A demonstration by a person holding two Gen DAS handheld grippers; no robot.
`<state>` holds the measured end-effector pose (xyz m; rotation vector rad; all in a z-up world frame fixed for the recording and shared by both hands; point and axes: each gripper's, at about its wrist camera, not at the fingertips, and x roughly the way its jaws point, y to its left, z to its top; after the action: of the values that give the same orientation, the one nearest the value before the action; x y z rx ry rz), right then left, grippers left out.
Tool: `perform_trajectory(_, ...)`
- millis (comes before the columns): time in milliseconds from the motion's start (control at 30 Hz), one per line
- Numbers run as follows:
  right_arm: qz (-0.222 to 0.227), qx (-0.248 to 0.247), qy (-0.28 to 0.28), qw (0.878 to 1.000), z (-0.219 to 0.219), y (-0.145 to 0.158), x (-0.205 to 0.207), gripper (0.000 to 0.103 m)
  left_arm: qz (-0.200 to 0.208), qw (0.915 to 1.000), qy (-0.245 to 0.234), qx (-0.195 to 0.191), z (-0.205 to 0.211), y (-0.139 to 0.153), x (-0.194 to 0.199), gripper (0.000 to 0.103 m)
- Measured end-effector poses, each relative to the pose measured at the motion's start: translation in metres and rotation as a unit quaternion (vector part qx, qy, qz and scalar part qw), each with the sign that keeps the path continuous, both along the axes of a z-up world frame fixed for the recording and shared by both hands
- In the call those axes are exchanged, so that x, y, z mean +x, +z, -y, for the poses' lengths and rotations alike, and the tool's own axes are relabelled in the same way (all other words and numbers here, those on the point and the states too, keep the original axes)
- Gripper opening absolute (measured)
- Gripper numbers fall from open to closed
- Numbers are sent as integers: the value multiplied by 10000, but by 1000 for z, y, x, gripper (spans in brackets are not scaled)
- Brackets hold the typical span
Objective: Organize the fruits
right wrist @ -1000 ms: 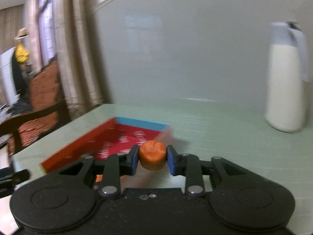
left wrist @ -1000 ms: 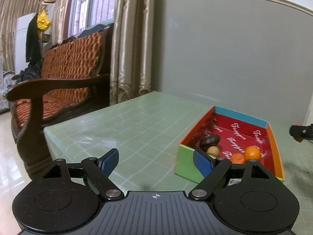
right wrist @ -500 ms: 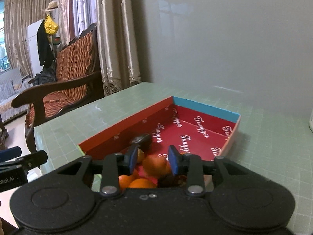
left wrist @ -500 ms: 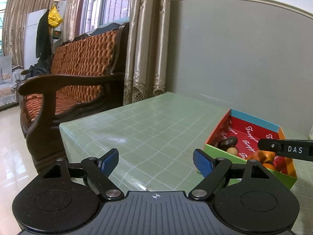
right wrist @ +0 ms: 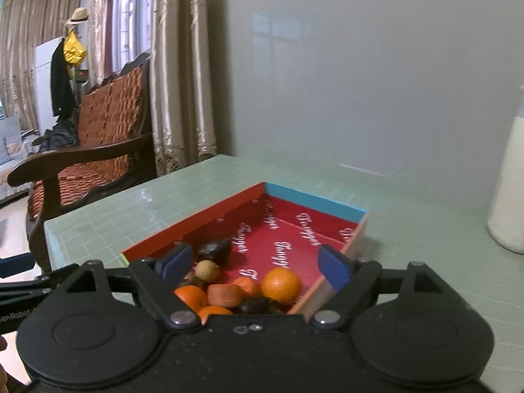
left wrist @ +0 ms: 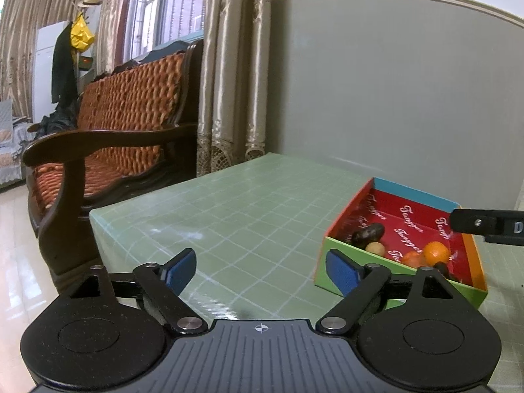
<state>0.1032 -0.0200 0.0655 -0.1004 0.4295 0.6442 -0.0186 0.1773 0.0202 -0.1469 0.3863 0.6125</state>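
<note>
A shallow box (right wrist: 314, 198) with a red floor and coloured walls sits on the green table (left wrist: 249, 203). Its near end holds several fruits: a round orange (right wrist: 281, 285), a flattened orange fruit (right wrist: 224, 294), a tan ball (right wrist: 208, 270) and a dark fruit (right wrist: 214, 249). My right gripper (right wrist: 253, 263) hovers over that pile, jaws opening, pads touching nothing. My left gripper (left wrist: 262, 270) stands left of the box (left wrist: 357, 258) above bare table, jaws opening with nothing between them. A finger of the right gripper (left wrist: 484, 226) reaches in over the box's right side.
A white bottle (right wrist: 509, 190) stands on the table, right of the box. A wooden bench (left wrist: 108, 144) with orange cushions is beyond the table's left edge, by the curtains. A grey wall closes off the table's far side.
The right gripper carried the flattened orange fruit over the box and let it go; the fruit now lies among the others and the jaws stand wide. The left jaws spread slightly.
</note>
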Motion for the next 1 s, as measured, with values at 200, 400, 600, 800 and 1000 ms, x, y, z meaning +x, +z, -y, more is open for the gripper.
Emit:
perform_trajectory(200, 67, -32, -283, 9996, 24, 4, -10, 94, -40, 9998, -197, 78, 17, 1, 6, 91)
perform_trajectory(400, 55, -37, -628, 9980, 52, 8, -27, 102, -212, 9981, -563, 131, 41, 7, 20, 94)
perform_trajectory(600, -185, 70, -963, 9952, 76, 9, -44, 103, -222, 9963, -829, 9, 65, 27, 11, 103)
perform_trajectory(800, -260, 167, -1207, 9922, 88, 11, -66, 103, -268, 9942, -1046, 0, 81, 49, -1, 103)
perform_trajectory(1000, -140, 204, -1260, 9917, 90, 19, -87, 103, -218, 9936, -1105, 45, 85, 64, -16, 103)
